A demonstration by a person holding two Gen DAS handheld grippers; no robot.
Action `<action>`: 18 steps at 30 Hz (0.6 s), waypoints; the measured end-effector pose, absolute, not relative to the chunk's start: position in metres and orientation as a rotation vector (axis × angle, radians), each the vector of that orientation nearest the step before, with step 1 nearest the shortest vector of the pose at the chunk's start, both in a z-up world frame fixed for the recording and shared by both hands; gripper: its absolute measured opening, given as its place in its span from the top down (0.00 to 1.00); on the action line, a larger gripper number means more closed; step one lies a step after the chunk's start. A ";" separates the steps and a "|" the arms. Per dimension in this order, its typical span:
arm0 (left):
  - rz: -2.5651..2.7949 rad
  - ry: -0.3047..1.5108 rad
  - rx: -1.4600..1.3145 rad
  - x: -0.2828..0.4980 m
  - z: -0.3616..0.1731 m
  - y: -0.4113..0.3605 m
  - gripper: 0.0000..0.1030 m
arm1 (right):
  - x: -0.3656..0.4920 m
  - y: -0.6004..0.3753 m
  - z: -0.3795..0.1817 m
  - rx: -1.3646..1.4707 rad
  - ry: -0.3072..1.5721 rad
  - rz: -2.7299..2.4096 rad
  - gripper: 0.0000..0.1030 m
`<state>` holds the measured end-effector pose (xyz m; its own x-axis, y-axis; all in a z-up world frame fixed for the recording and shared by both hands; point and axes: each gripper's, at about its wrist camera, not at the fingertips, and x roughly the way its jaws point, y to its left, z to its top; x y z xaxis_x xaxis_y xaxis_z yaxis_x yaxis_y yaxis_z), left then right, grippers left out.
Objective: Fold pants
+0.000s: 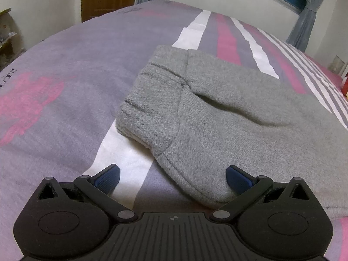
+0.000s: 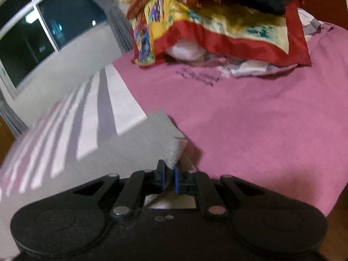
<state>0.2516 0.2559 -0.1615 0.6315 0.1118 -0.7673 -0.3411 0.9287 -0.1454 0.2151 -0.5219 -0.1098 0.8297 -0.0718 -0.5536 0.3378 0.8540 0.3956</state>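
Note:
Grey fleece pants (image 1: 217,113) lie folded on the bed, waistband end toward the far left in the left wrist view. My left gripper (image 1: 173,175) is open and empty, its blue pads low over the near hem of the pants, the right pad over the cloth. In the right wrist view the same pants (image 2: 121,152) spread to the left, blurred. My right gripper (image 2: 169,170) is shut on a corner of the pants, the cloth rising between the blue pads.
The bed (image 1: 65,87) has a grey, pink and white striped cover. A heap of colourful bedding and clothes (image 2: 217,21) sits at the far end of the pink area (image 2: 261,119). A window (image 2: 43,32) and curtains stand beyond the bed.

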 end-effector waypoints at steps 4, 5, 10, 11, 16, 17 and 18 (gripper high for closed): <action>0.264 0.845 -0.289 0.252 -0.162 0.256 0.00 | 0.209 -0.518 -0.086 0.500 0.405 -0.152 0.92; 0.264 0.846 -0.289 0.252 -0.162 0.256 0.00 | 0.208 -0.519 -0.079 0.516 0.378 -0.138 0.92; 0.263 0.838 -0.293 0.250 -0.163 0.257 0.00 | 0.208 -0.527 -0.061 0.532 0.254 -0.078 0.92; 0.264 0.834 -0.293 0.249 -0.164 0.258 0.00 | 0.214 -0.536 -0.080 0.555 0.330 -0.137 0.92; 0.269 0.826 -0.293 0.246 -0.164 0.256 0.00 | 0.228 -0.559 -0.147 0.642 0.577 -0.251 0.93; 0.270 0.826 -0.294 0.246 -0.164 0.256 0.00 | 0.229 -0.560 -0.148 0.654 0.574 -0.256 0.93; 0.270 0.825 -0.295 0.246 -0.164 0.256 0.00 | 0.231 -0.560 -0.147 0.648 0.579 -0.260 0.92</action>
